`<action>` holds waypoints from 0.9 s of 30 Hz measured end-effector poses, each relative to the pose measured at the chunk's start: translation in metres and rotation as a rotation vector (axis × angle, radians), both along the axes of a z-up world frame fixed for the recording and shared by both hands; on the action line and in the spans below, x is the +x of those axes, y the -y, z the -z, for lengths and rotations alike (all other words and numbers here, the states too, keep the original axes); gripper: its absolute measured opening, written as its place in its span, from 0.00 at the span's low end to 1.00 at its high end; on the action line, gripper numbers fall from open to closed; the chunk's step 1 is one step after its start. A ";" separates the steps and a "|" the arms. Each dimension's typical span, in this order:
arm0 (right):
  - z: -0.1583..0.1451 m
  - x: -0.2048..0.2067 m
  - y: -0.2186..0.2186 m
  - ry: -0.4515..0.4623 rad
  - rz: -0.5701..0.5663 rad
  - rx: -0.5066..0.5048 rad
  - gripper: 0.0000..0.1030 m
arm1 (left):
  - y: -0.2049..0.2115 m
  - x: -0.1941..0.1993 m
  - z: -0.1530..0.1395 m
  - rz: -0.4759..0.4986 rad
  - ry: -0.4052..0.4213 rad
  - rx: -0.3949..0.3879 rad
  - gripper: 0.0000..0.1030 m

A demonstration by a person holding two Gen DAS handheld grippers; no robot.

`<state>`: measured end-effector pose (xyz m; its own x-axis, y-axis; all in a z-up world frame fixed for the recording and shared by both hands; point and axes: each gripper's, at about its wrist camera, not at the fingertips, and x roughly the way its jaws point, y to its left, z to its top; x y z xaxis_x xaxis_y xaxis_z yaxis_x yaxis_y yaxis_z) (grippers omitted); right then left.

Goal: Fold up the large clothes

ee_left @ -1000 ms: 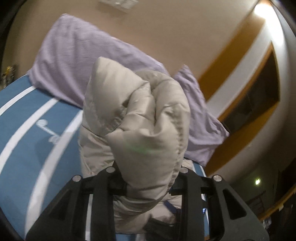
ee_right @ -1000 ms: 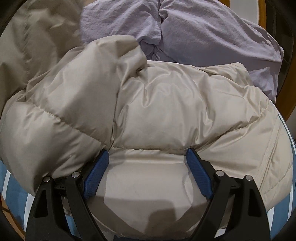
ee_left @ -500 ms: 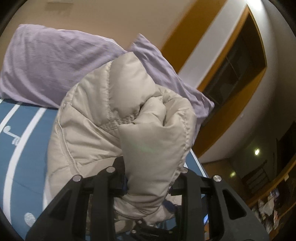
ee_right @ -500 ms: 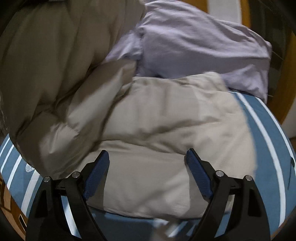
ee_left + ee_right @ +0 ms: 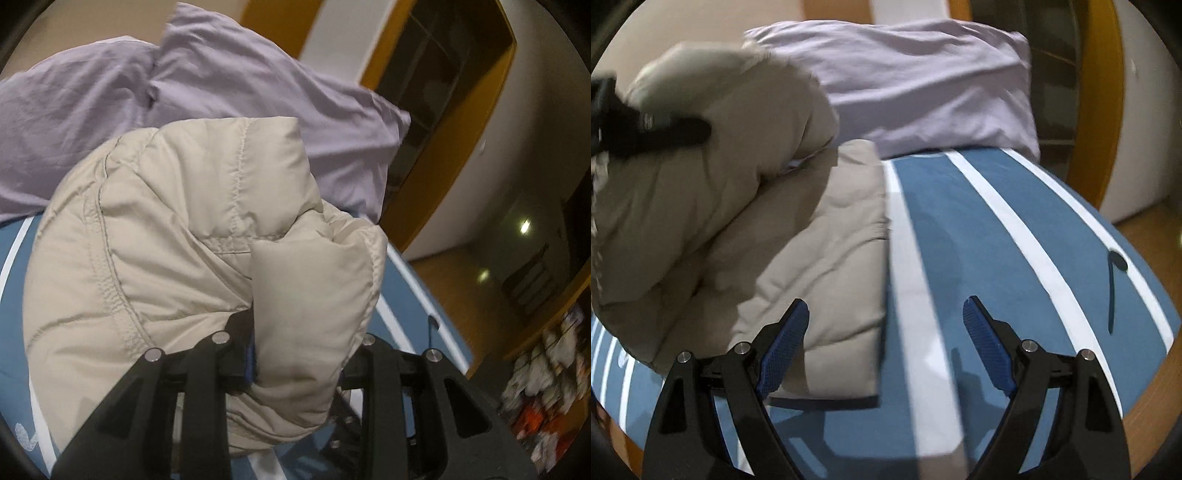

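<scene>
A beige puffer jacket lies on a blue bedcover with white stripes. My left gripper is shut on a thick bunched fold of the jacket, which bulges up between its fingers and hides the pads. The right wrist view shows that lifted fold arching over the flat lower part of the jacket, with the left gripper's black body at the far left. My right gripper stands open just above the bedcover at the jacket's right edge, with nothing pinched between its blue pads.
Two lilac pillows lie at the head of the bed behind the jacket, also in the right wrist view. The bed's right edge drops to a wooden floor. A wood-framed dark opening stands beyond.
The left gripper has carried its jacket fold sideways towards the bed's right edge. The right gripper has slid right off the jacket and now hangs over the striped cover.
</scene>
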<state>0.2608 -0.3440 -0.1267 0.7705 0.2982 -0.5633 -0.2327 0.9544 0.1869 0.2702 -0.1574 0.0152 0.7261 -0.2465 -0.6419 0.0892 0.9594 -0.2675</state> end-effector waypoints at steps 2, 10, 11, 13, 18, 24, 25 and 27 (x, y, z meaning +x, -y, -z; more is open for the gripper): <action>0.001 0.001 0.010 -0.006 0.017 0.013 0.85 | 0.014 -0.002 0.006 0.003 -0.007 0.047 0.31; -0.012 -0.004 0.040 0.011 0.075 0.038 0.85 | 0.018 -0.018 -0.015 0.015 0.007 0.053 0.61; -0.014 -0.006 0.043 0.014 0.078 0.045 0.85 | 0.014 -0.021 -0.020 0.012 0.010 0.043 0.62; -0.019 -0.005 0.048 0.020 0.082 0.059 0.85 | 0.005 -0.028 -0.029 0.007 0.017 0.017 0.65; -0.028 -0.008 0.048 0.030 0.082 0.061 0.85 | -0.017 -0.047 -0.059 -0.031 0.085 0.019 0.72; -0.034 -0.011 0.042 0.034 0.066 0.049 0.85 | -0.049 -0.042 -0.070 -0.127 0.096 0.074 0.73; -0.034 -0.010 0.041 0.033 0.065 0.047 0.85 | -0.056 -0.040 -0.069 -0.149 0.091 0.082 0.73; -0.034 -0.009 0.040 0.031 0.063 0.043 0.85 | -0.068 -0.038 -0.066 -0.178 0.081 0.090 0.73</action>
